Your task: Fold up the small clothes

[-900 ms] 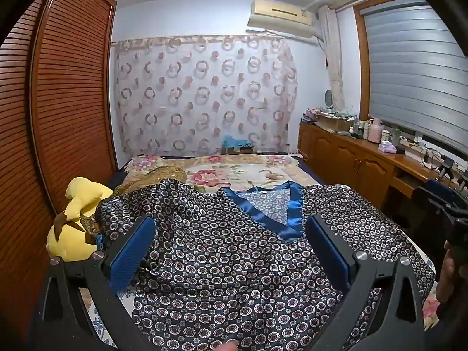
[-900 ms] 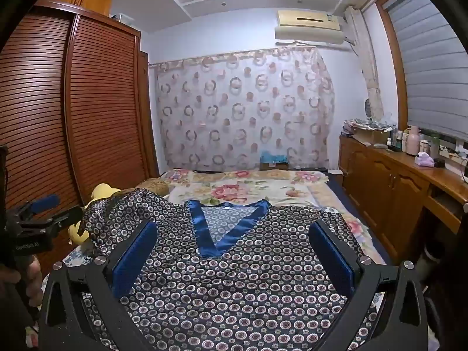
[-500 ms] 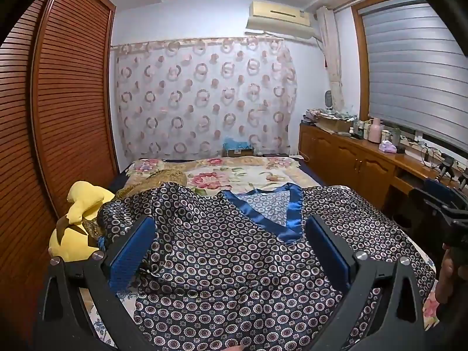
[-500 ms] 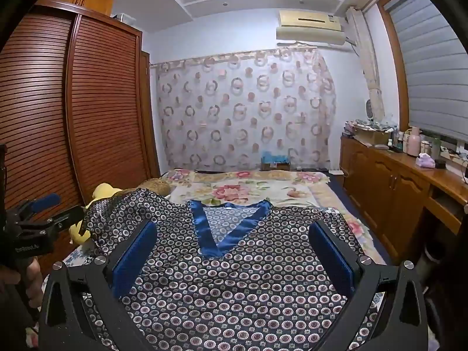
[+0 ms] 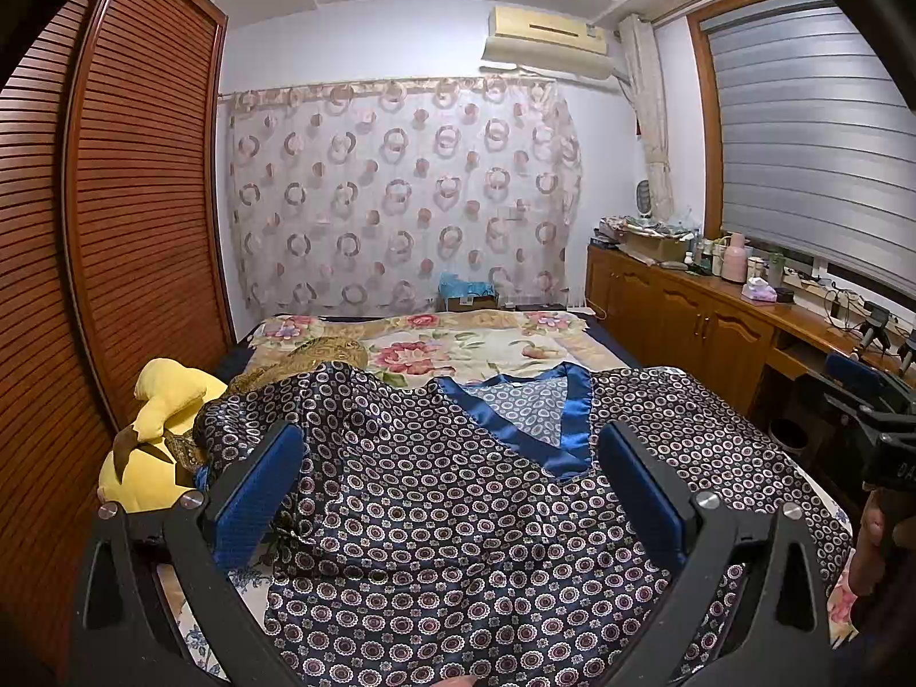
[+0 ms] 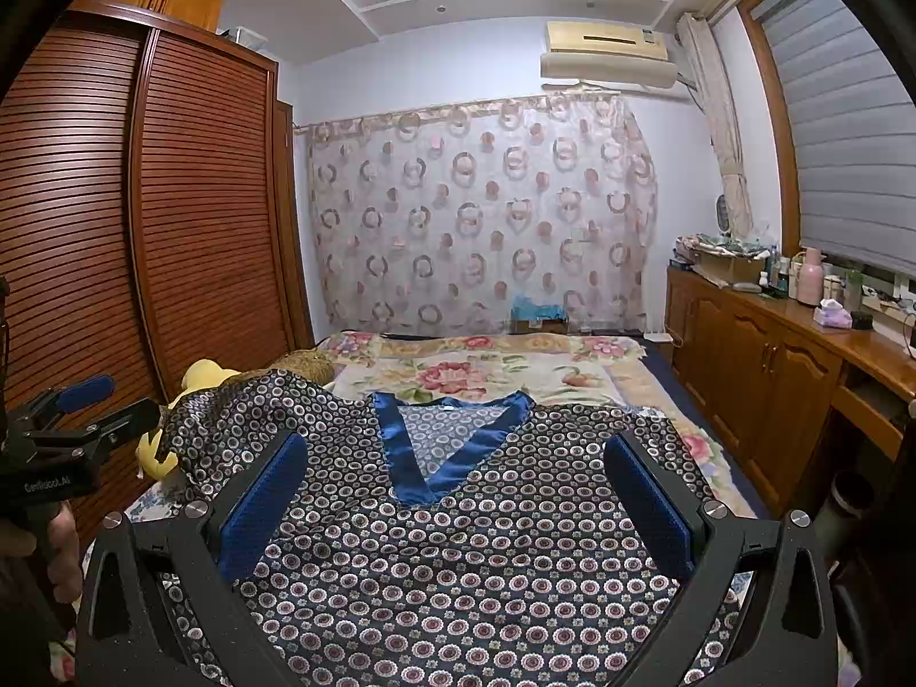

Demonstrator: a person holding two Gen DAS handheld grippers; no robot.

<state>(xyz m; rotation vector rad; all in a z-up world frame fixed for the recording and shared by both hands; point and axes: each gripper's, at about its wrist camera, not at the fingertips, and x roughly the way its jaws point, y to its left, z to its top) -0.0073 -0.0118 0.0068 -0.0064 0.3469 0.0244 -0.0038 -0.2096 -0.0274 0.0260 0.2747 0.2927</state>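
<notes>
Left wrist view showed the patterned satin top (image 5: 458, 515) spread flat across frame centre on the bed (image 5: 458, 343), presumably for folding. Left gripper (image 5: 452, 492) and right gripper (image 6: 455, 498) hovered fully open, empty.

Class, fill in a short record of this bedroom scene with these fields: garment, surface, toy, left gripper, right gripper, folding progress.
garment: patterned top with blue V-neck trim, spread flat, neck away from the cameras
surface: bed with floral cover
toy: yellow plush toy at the bed's left edge
left gripper: open, holding nothing
right gripper: open, holding nothing
folding progress: no fold made yet
</notes>
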